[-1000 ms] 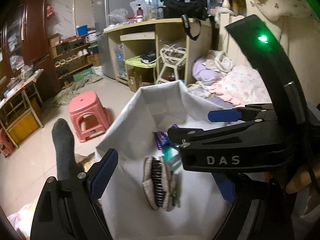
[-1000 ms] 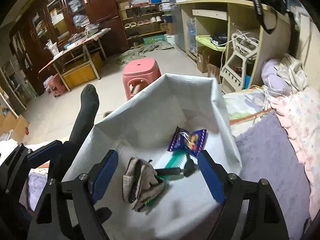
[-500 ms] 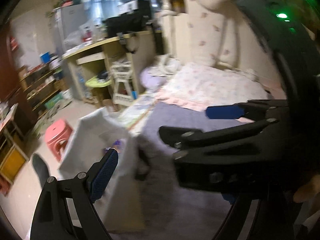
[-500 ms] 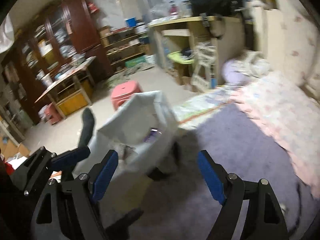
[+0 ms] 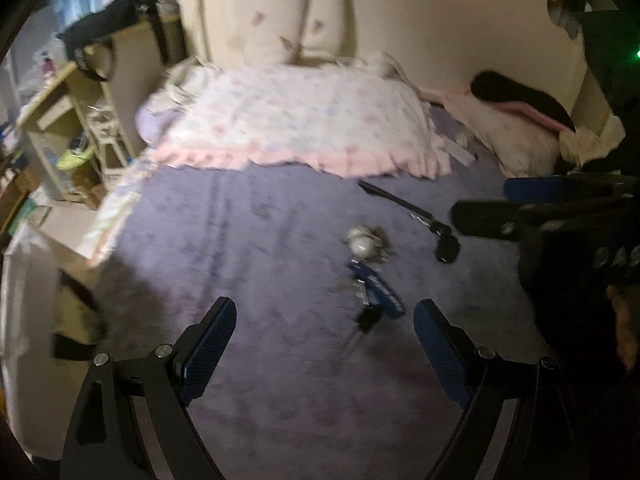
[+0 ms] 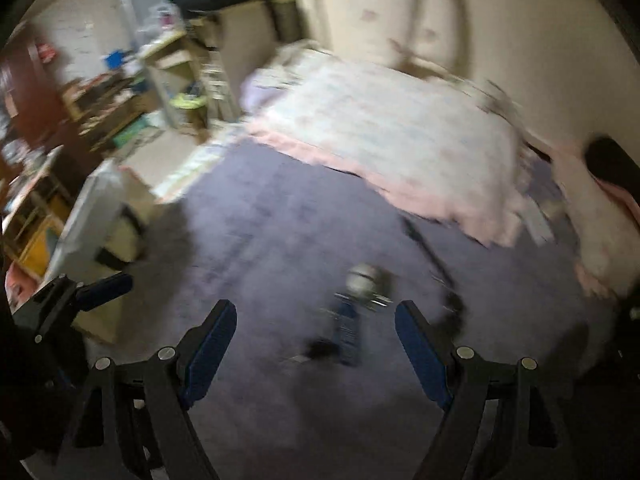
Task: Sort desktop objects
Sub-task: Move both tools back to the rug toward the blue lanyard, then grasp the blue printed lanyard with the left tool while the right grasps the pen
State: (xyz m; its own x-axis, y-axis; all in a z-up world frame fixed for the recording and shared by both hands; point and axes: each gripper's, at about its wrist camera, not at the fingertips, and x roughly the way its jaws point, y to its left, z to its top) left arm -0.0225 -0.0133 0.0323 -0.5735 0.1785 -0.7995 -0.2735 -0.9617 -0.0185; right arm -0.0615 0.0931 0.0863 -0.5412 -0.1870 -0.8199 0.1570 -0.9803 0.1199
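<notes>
light: dim, indoor | blur: heavy motion smear, both views | edges: fisheye bending, dark vignette

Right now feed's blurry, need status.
Left gripper, right gripper: open, empty. Blue keychain clutter on purple blanket. Nothing blocking.

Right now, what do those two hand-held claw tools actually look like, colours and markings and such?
Both are matte black frames with silver bolts. The left gripper and right gripper each have two flat fingers faced with textured blue pads. Seen from the left camera, the right one's body bears white letters "DAS", partly cut off, and a small green light glows above it. No cables or sleeves are visible.
</notes>
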